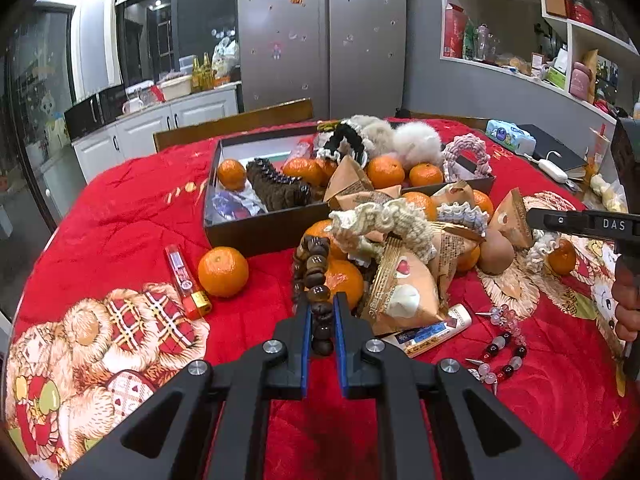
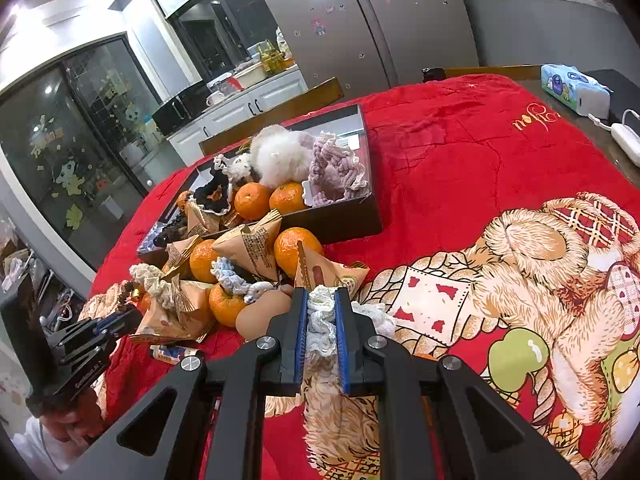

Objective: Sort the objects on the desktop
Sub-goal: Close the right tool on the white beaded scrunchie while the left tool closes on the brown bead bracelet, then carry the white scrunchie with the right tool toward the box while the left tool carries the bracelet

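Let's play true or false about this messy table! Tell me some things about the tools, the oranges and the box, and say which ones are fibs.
1. The left tool is squeezing a string of brown beads. True.
2. The right tool is holding an orange. False: it is shut on a white frilly hair tie.
3. The cloth on the table is blue. False: it is red, with teddy bear pictures.
4. A lone orange sits on the cloth outside the dark box. True.
5. The box is empty. False: it holds oranges and fluffy hair ties.
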A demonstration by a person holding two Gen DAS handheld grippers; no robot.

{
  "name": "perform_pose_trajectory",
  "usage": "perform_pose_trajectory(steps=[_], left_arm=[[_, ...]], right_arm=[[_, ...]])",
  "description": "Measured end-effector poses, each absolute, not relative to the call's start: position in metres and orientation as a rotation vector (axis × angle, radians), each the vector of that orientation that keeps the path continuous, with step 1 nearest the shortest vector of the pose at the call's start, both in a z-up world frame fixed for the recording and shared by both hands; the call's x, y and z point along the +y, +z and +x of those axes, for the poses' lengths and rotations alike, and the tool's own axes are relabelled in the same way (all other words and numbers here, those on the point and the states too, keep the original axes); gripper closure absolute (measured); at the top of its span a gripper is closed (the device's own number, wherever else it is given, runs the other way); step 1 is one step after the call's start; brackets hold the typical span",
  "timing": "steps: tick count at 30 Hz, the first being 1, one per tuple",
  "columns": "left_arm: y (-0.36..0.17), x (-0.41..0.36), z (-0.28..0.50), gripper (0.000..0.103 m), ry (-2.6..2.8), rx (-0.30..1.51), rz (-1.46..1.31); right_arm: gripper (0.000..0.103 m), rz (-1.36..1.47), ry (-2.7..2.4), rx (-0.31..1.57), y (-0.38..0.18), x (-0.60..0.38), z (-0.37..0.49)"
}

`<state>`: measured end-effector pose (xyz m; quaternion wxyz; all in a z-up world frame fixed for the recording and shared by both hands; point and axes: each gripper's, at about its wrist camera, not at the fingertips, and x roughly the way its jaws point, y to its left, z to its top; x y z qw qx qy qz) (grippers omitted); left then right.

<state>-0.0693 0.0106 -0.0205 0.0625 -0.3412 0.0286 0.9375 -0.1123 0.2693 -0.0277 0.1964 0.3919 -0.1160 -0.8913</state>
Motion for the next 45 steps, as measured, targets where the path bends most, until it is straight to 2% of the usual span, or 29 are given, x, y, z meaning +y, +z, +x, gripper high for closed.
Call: perform_pose_trajectory(steps=[7,22,33,45], left_arm=[[-0.015,0.016,-0.063,0.092,2.852,0.137,-0.96],[0.015,-0.016,-0.065,0.092,2.94,0.054,-0.88],[0.014,-0.02,-0.067,0.092,2.92,0.027,-0.914],[0.012,-0.011,-0.066,0.092,2.903,0.074,-0.915]], right_arm=[[0.091,0.998,-2.528,-0.322,-0.014,0.272,-0.103],[0.09,1.01,-2.466,-0.369,-0.014,0.271,-0.103],[0.09,0.98,-2.433,-0.375,-0.011,0.269,-0.1],[0.09,0.92,-2.426,-0.345,-0.004,0.263,-0.094]])
